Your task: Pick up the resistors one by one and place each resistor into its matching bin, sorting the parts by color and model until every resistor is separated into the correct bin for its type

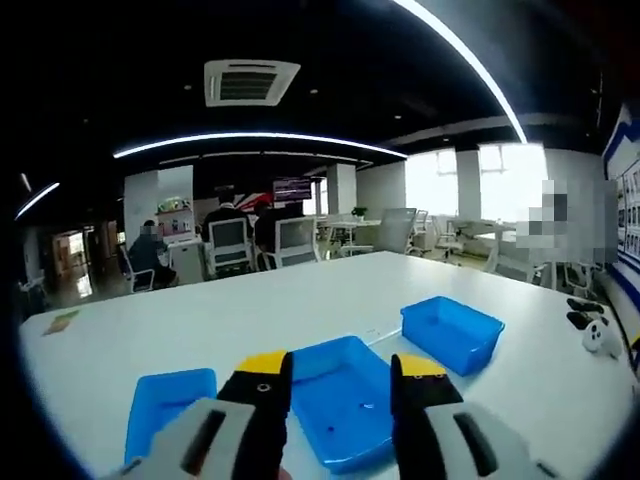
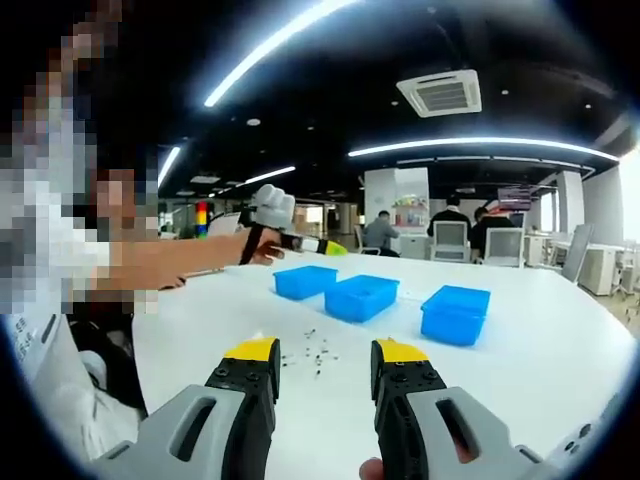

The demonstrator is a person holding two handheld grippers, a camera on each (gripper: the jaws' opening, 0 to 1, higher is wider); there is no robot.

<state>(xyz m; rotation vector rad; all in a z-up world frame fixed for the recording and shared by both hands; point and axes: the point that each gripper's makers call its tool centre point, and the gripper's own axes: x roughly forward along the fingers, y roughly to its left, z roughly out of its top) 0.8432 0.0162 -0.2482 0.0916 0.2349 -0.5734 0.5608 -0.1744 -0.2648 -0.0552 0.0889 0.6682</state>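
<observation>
Resistors (image 2: 315, 356) lie scattered on the white desk (image 2: 520, 370), a loose cluster of tiny pieces just ahead of your right hand-held gripper (image 2: 317, 352) and nearer to you than the three blue bins. They are too small here to tell colours or models apart. Expect them to be very light, stiff in the body with thin leads that bend easily, and prone to skidding on the smooth desk; judge on taking one by the body, square across, rather than by a lead.

Your right hand-held gripper hovers with its jaws spread and empty. Your left hand-held gripper (image 1: 345, 363) is also spread and empty, held over the middle bin (image 1: 345, 400), with the left bin (image 1: 165, 405) and the right bin (image 1: 452, 330) on either side.

A black-and-white object (image 1: 590, 328) sits near the desk's far right edge, well apart. Office chairs (image 1: 297, 240) and seated people stand beyond the desk. Nothing blocks the cluster, though the pieces lie close together, so a neighbour may get nudged.
</observation>
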